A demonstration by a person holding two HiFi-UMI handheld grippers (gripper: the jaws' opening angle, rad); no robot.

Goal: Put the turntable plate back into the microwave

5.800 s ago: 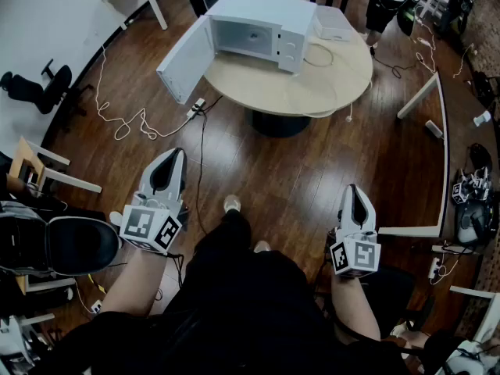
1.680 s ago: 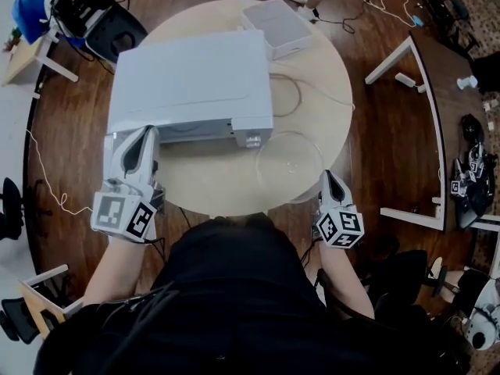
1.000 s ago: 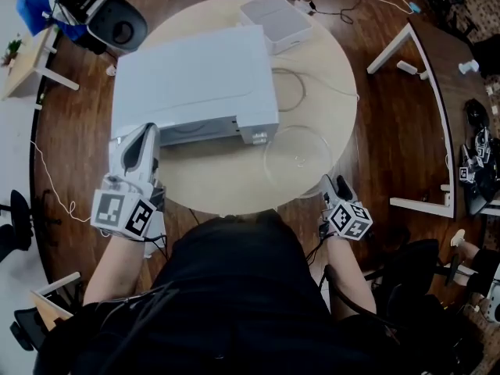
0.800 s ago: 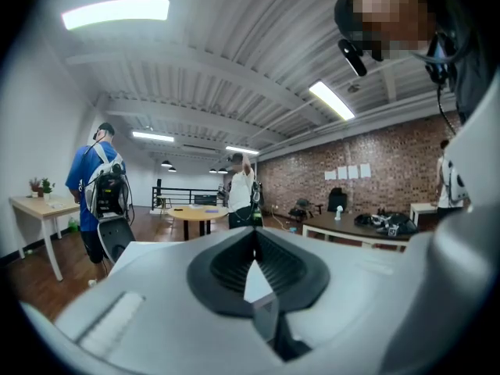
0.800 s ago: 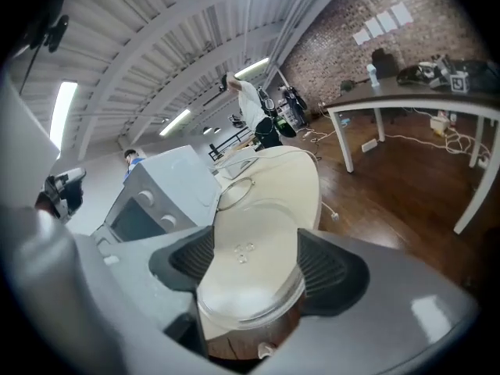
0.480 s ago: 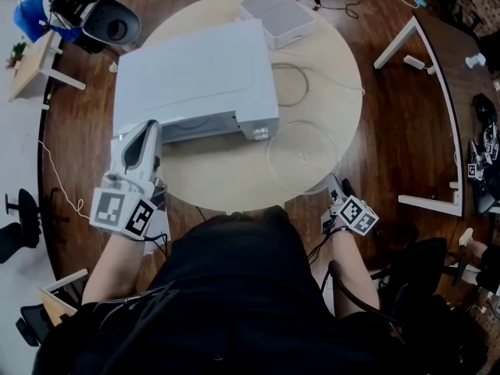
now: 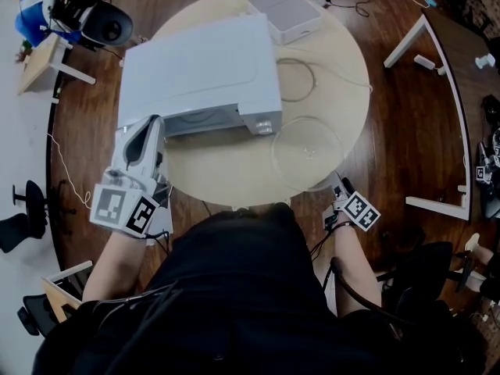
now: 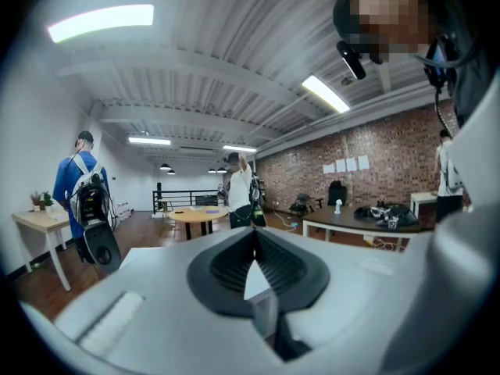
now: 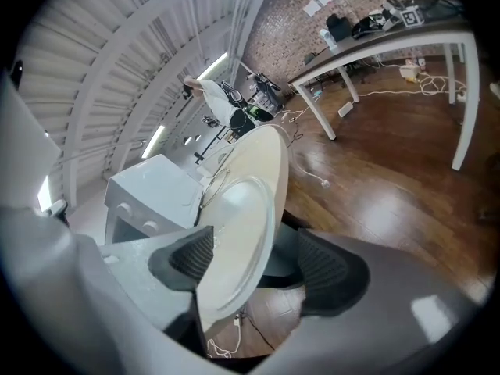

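The clear glass turntable plate (image 7: 307, 151) lies flat on the round table (image 7: 226, 182), near its front right edge and to the right of the white microwave (image 7: 199, 73). My right gripper (image 7: 337, 180) sits at that table edge, open wide. In the right gripper view the plate's rim (image 9: 246, 209) and the table edge pass between its pads (image 9: 191, 258) without being pressed. My left gripper (image 7: 150, 123) is shut on the top edge of the open microwave door (image 7: 162, 213). That edge shows as a white wedge between the pads (image 8: 254, 283).
A white lidded box (image 7: 285, 10) and a looped cable (image 7: 301, 80) lie behind the microwave. A long desk (image 7: 437, 92) stands to the right, and office chairs (image 7: 105, 26) to the left. Other people (image 8: 82, 190) stand further off in the room.
My right gripper has rolled and sunk a little at the table's front edge, while the plate stays flat on the table. The left gripper has kept its hold on the door.
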